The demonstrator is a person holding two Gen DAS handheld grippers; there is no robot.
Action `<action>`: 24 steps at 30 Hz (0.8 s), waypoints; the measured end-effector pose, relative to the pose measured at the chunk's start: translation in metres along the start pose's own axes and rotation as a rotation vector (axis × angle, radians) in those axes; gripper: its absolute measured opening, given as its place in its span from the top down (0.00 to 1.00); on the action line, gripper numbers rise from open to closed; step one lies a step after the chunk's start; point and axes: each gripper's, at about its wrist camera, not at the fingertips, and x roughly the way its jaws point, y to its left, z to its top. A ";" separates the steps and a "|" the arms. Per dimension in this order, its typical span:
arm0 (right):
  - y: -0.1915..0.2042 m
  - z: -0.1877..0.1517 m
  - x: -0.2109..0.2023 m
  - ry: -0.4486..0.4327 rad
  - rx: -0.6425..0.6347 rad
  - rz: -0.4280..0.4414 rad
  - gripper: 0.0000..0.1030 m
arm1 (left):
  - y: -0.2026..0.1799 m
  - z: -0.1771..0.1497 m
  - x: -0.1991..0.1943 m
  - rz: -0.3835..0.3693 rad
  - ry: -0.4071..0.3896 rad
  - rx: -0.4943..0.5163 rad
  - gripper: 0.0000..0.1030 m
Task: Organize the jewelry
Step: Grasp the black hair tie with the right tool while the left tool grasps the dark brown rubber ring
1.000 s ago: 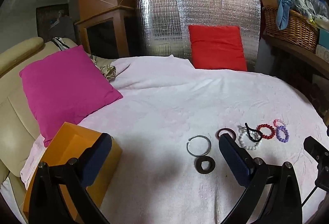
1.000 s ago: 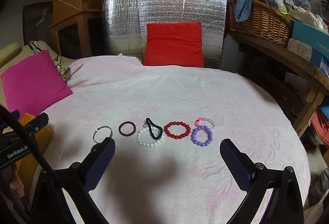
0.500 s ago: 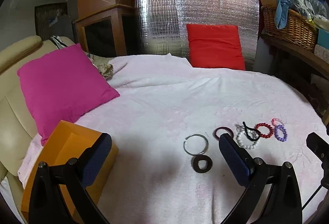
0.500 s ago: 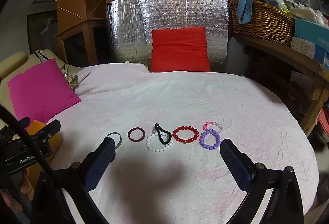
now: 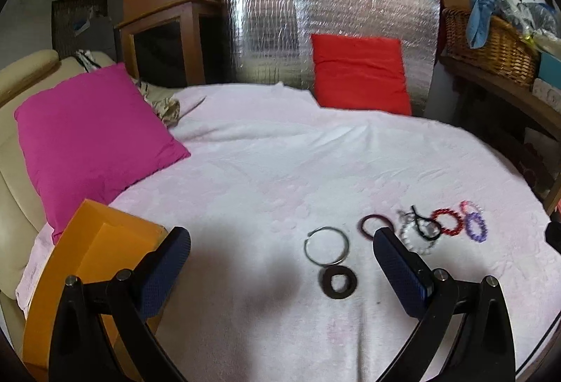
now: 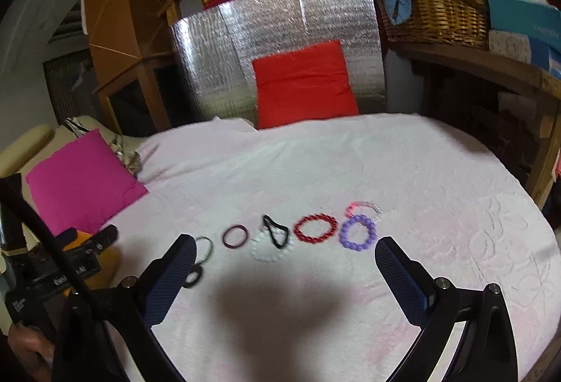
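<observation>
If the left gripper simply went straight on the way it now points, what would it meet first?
Probably the silver bangle and the dark ring touching it, lying between the open left gripper fingers; depth is unclear.

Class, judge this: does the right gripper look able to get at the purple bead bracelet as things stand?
Probably yes. The right gripper is open, and the purple bead bracelet lies on the cloth just ahead between its fingers, uncovered; only the pink bracelet sits close behind it.

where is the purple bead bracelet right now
The purple bead bracelet lies on the pink cloth at the row's right end, beside the red bead bracelet, touching a pink one behind.
</observation>
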 end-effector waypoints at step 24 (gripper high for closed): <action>-0.001 -0.005 0.149 0.308 0.092 0.202 0.46 | -0.007 -0.021 0.080 -0.071 0.213 0.109 0.00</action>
